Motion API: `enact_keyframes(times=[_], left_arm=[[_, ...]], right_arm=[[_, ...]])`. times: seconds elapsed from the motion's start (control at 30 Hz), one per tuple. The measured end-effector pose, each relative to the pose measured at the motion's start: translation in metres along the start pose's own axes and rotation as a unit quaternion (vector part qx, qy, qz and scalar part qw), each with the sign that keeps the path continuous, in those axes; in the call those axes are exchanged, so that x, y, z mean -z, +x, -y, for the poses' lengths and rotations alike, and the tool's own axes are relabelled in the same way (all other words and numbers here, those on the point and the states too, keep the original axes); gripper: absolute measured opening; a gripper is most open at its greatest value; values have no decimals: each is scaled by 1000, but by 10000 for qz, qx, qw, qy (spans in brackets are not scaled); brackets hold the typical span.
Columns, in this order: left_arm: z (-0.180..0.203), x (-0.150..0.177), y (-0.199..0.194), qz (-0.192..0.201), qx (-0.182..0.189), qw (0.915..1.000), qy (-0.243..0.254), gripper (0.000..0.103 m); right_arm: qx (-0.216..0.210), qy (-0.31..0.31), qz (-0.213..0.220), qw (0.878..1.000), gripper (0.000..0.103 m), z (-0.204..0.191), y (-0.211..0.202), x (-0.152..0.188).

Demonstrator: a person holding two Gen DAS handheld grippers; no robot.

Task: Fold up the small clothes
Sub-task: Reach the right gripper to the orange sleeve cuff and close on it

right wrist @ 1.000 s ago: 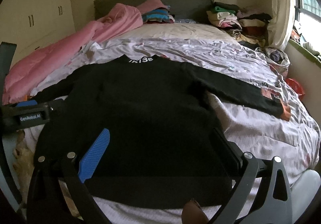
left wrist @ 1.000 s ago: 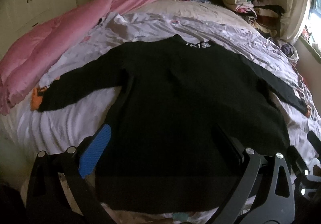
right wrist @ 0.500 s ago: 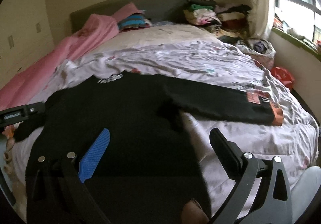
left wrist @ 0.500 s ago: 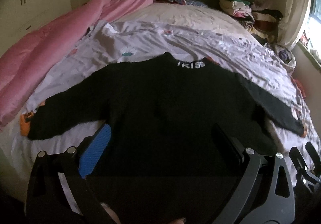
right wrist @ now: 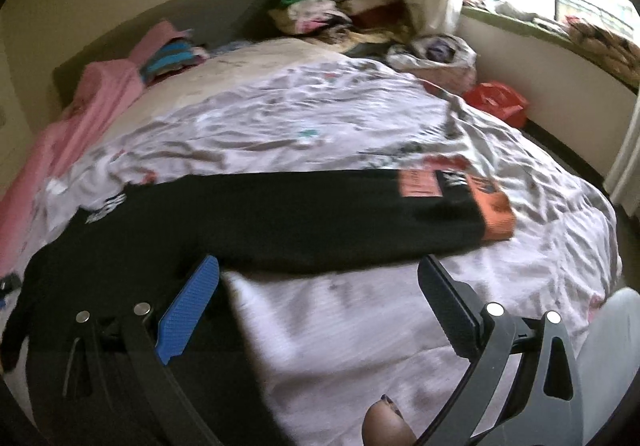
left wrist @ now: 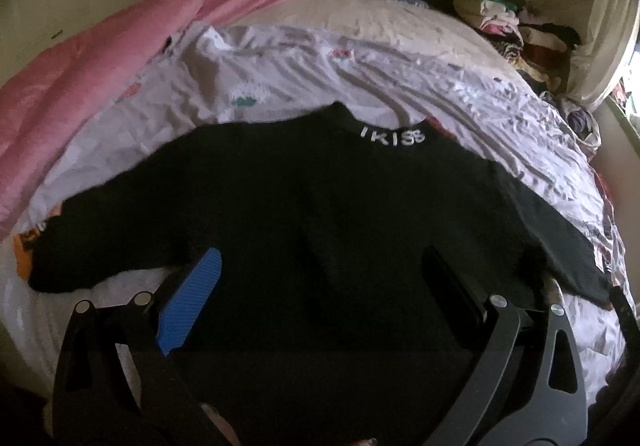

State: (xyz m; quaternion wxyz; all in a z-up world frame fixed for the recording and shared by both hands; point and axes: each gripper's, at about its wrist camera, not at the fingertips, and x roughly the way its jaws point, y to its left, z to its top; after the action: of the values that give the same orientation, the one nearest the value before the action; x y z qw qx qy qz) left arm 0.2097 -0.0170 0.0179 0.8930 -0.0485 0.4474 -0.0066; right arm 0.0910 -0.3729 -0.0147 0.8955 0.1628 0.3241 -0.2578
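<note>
Both tongs (left wrist: pixel 320 286) (right wrist: pixel 320 286) gape wide over black sweater (left wrist: pixel 320 206); hem hidden.

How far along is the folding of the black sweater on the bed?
Done: the black sweater lies flat on the bed sheet, sleeves spread. In hand: nothing; the left gripper and right gripper hover open, the right near the orange-cuffed sleeve. Left: every fold.

We've got the black sweater (left wrist: pixel 320 214) spread flat on the wrinkled bedsheet (left wrist: pixel 320 74), left gripper (left wrist: pixel 320 294) hovering wide open over it.
</note>
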Motion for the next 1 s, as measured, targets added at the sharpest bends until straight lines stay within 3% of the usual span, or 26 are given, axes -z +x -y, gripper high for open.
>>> enact_keyframes(times=[0.13,0.33,0.57,0.7,0.73,0.8,0.87,0.93,1.0], left_arm=[[0,0,11,-47,-82,9999,59,94],[2,-3,22,-96,76,9999,-46,94],[9,2,39,-124,-45,9998,176,94],[13,4,45,-211,31,9992,325,94],[14,4,46,-210,32,9992,352,94],[17,5,49,-253,128,9988,399,94],[19,4,51,-280,163,9985,450,94],[23,5,52,-261,170,9982,509,94],[24,5,51,-222,209,9981,541,94]], right_arm=[[276,263,-96,9992,99,25,16,-4],[550,762,-359,9949,99,61,41,-7],[631,1763,-738,9795,99,108,84,-9],[381,2309,-719,9696,98,128,101,-10],[412,2345,-660,9690,95,130,102,-12],[428,2409,-565,9680,64,132,101,-16],[382,2459,-483,9673,49,134,100,-19],[306,2470,-290,9681,22,135,95,-23],[100,2343,-59,9721,13,132,86,-29]])
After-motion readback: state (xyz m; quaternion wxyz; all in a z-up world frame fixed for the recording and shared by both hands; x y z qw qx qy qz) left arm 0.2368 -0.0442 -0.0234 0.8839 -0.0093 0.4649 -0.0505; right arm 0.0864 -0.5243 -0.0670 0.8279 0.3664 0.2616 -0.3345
